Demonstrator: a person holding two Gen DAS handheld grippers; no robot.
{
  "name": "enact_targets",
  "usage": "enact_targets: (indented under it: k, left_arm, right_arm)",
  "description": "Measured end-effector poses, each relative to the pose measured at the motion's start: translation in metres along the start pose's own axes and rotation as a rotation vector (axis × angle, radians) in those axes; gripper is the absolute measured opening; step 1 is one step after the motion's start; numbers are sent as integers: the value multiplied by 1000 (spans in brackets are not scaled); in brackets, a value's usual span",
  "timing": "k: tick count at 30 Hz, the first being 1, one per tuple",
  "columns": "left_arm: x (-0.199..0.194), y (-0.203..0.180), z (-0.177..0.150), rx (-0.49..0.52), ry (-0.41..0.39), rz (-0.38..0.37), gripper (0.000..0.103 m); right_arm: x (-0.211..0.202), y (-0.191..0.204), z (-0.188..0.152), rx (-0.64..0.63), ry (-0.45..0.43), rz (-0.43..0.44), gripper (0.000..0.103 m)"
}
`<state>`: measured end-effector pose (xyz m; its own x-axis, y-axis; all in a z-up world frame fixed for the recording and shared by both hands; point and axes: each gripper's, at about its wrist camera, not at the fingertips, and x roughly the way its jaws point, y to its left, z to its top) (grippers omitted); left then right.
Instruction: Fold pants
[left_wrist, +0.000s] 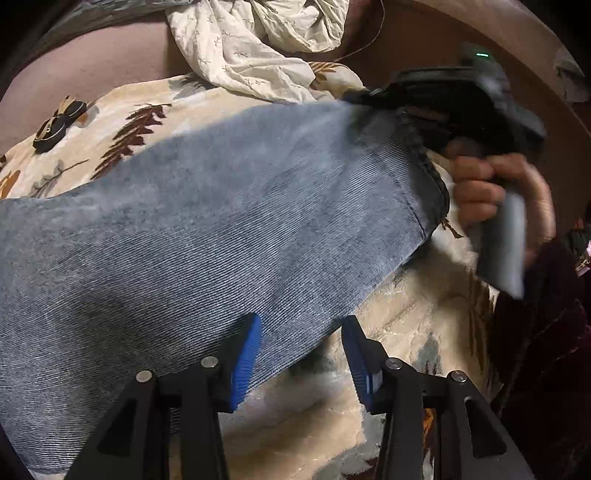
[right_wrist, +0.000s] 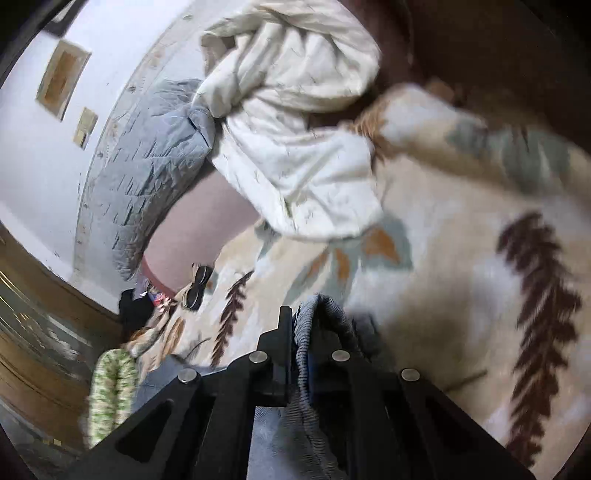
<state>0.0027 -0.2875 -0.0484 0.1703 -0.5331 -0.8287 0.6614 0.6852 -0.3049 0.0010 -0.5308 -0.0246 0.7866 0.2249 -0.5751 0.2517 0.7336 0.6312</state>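
left wrist: your left gripper (left_wrist: 301, 354) jaws apart, pants (left_wrist: 207, 236) edge between blue pads, not pinched; pants spread over leaf-print blanket (left_wrist: 406, 332); your right hand (left_wrist: 487, 192) at the hem | right wrist: your right gripper (right_wrist: 295, 332) clamped on a pants (right_wrist: 314, 332) fold, lifted above blanket (right_wrist: 461, 258)

One pair of blue-grey corduroy pants (left_wrist: 221, 229) lies on one leaf-patterned blanket (left_wrist: 424, 332), with one crumpled cream cloth (left_wrist: 251, 48) at twelve o'clock and one small dark two-lobed item (left_wrist: 57, 123) at ten o'clock in the left wrist view. Two grippers show, the left gripper (left_wrist: 301, 354) and the right gripper (right_wrist: 299, 332), plus one hand (left_wrist: 491, 188) at three o'clock. The right wrist view adds one grey quilted cover (right_wrist: 147, 177) at ten o'clock and one green knitted piece (right_wrist: 109, 391) at eight o'clock
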Motion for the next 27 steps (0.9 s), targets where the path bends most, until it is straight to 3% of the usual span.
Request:
enact_targets:
  k: [3, 5, 7, 9, 12, 17, 19, 21, 24, 27]
  left_arm:
    - [1, -8, -3, 30, -2, 31, 54]
    - [1, -14, -5, 54, 0, 53, 57]
    - [1, -17, -3, 52, 8, 57, 60]
    - [-1, -18, 1, 26, 19, 53, 61]
    - [-13, -14, 10, -5, 13, 14, 61]
    - [-34, -11, 41, 58, -25, 71, 61]
    - [-37, -13, 59, 126, -27, 124, 61]
    - [-34, -15, 75, 190, -18, 172, 61]
    - [-17, -17, 105, 269, 32, 194, 61]
    - [-1, -21, 126, 335, 73, 213, 61]
  right_arm:
    - [31, -16, -2, 9, 44, -130, 5]
    - [44, -35, -4, 55, 92, -143, 3]
    - [32, -42, 0, 118, 106, -104, 13]
    - [12, -38, 5, 126, 67, -138, 40]
    - [-29, -33, 7, 112, -23, -118, 54]
    - [-75, -45, -25, 158, 70, -96, 54]
    - [-87, -56, -42, 238, 113, -95, 54]
    - [-101, -66, -64, 334, 140, 1, 54]
    - [-116, -69, -94, 445, 135, 78, 55]
    - [-105, -62, -109, 511, 165, 157, 55]
